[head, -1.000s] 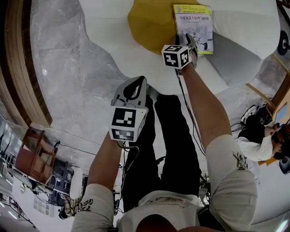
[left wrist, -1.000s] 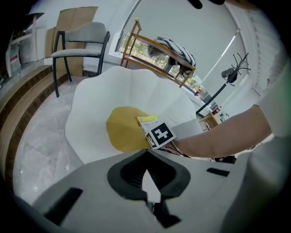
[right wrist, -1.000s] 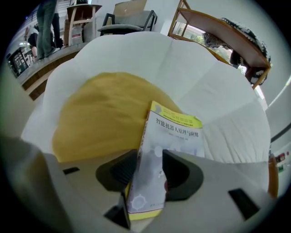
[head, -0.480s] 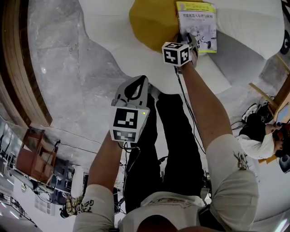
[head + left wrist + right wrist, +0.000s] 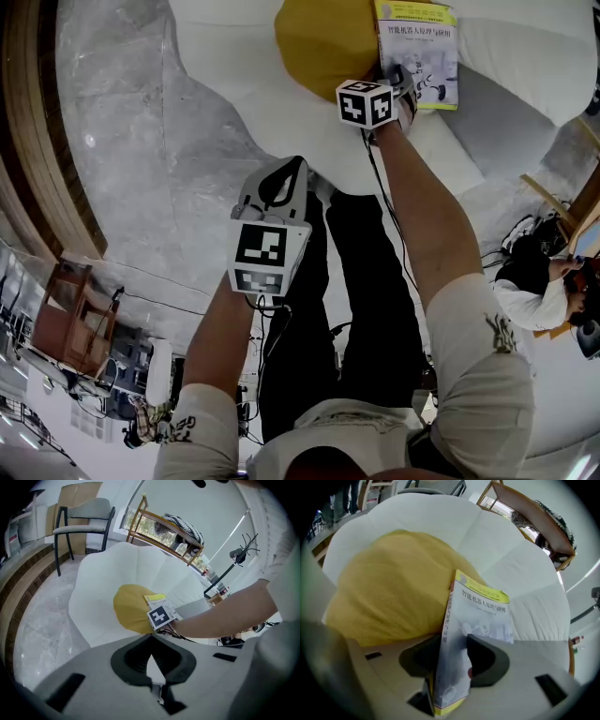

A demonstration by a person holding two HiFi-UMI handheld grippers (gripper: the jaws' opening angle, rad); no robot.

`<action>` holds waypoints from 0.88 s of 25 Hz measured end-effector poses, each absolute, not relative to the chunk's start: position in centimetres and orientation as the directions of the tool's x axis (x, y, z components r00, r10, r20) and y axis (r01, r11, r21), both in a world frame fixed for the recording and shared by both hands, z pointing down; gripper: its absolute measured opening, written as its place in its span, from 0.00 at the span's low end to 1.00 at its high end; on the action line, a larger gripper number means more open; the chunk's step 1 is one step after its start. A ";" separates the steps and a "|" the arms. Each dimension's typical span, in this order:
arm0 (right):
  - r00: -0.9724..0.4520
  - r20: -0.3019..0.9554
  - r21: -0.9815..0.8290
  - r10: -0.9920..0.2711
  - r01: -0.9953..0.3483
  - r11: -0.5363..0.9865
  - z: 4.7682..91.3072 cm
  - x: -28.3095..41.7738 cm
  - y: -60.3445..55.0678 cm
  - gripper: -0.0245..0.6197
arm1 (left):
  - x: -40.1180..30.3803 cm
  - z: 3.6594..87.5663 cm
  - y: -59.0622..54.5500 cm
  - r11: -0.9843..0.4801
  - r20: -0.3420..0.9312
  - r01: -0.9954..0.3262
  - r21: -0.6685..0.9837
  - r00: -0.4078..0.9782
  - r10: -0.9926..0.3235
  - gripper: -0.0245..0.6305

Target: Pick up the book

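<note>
The right gripper (image 5: 399, 79) reaches over the white seat (image 5: 281, 103) and pinches the book (image 5: 422, 49). In the right gripper view the book (image 5: 480, 616) runs edge-on between the two dark fingers (image 5: 488, 660). One presses the printed front cover and the other sits on the back side, close to the spine. The near end of the book lies deep in the grip, while the far end with its yellow band sticks out well past the fingertips.

In the head view the book sits at the right edge of the yellow cushion (image 5: 323, 42), toward the seat's far edge, with its cover facing up. Its back is close against the cushion (image 5: 389, 588) – whether it touches it, or is clear of the seat, I cannot tell.

The left gripper (image 5: 292, 169) hangs well back, over the seat's near edge and the grey marble floor (image 5: 141, 141). In its own view the fingers (image 5: 131, 660) are pressed together – nothing is between them – and they point toward the cushion (image 5: 131, 609) and the person's right arm (image 5: 225, 613).
</note>
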State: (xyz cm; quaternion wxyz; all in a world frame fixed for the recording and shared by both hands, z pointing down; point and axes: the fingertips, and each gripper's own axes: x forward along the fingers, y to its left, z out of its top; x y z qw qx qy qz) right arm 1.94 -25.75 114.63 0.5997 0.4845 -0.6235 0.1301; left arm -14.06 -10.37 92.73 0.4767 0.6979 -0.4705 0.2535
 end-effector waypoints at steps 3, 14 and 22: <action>0.190 0.879 0.413 -0.438 -0.764 0.496 114.9 2.0 -25.9 0.29 | -14.1 92.8 -10.2 -0.101 0.799 -0.896 0.432 0.433 -0.417 0.06; 0.073 0.915 0.290 -0.398 -0.804 0.520 113.6 2.2 -25.8 0.22 | -12.5 92.1 -9.8 -0.129 0.787 -0.886 0.446 0.456 -0.416 0.06; -0.109 0.941 0.070 -0.321 -0.863 0.500 111.4 3.3 -25.6 0.19 | -11.1 90.1 -10.8 -0.142 0.785 -0.891 0.432 0.449 -0.427 0.06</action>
